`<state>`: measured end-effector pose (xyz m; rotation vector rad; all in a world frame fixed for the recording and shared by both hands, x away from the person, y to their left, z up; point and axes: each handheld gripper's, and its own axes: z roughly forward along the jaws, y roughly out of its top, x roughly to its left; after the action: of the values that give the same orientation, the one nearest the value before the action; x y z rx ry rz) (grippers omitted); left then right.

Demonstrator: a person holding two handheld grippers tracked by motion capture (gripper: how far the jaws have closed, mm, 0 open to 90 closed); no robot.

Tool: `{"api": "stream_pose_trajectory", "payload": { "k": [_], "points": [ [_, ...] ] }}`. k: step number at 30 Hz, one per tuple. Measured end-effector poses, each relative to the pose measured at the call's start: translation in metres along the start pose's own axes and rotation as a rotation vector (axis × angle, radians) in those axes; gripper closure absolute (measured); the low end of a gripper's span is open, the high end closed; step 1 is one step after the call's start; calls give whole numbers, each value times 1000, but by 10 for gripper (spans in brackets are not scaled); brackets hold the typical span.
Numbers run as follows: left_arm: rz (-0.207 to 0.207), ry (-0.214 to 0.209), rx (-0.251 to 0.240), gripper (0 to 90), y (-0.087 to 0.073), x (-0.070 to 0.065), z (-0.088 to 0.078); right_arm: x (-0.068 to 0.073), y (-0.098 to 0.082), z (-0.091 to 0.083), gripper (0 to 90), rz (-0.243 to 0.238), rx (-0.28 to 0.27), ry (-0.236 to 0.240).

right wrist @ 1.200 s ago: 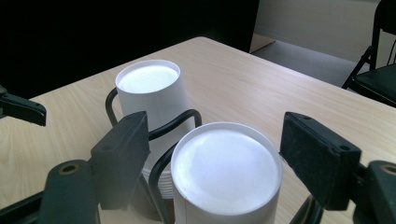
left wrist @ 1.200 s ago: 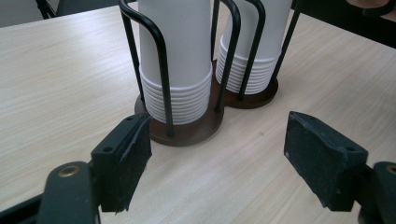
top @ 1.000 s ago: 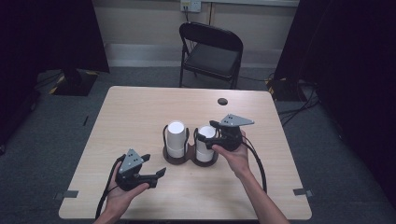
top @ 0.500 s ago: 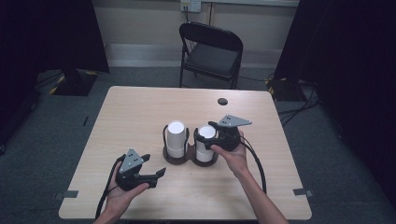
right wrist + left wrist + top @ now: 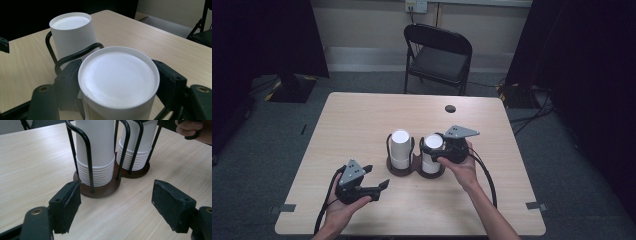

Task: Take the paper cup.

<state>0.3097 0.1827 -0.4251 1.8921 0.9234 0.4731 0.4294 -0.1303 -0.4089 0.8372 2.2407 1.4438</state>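
Two stacks of upturned white paper cups stand in a black wire holder [image 5: 402, 170] with round brown bases [image 5: 100, 191] at the table's middle. My right gripper [image 5: 434, 145] is at the top of the right stack [image 5: 432, 155], its jaws pressed against both sides of the topmost cup [image 5: 118, 77]. The left stack [image 5: 400, 147] [image 5: 71, 32] stands free beside it. My left gripper [image 5: 378, 176] rests near the front left of the table, open [image 5: 117, 202], pointing at the holder from a short way off. In its view the left stack [image 5: 96, 150] is nearer than the right stack [image 5: 140, 142].
The wooden table [image 5: 362, 120] has a dark cable hole [image 5: 450, 108] near its far edge. A black folding chair [image 5: 439, 50] stands behind the table. Cables trail from both grippers toward the front edge.
The right gripper has sunk slightly around the top of the right stack. The left gripper has stayed where it was.
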Motion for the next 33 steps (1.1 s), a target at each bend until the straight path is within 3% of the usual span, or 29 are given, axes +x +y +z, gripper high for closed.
{"api": "stream_pose_trajectory", "payload": {
  "k": [12,33],
  "points": [
    [-27,16,-6,204,0,3,-1,-1,-1,1,322,-21,18,-8],
    [-2,16,7,177,0,-1,1,-2,3,-2,328,-8,-20,-18]
  ]
}}
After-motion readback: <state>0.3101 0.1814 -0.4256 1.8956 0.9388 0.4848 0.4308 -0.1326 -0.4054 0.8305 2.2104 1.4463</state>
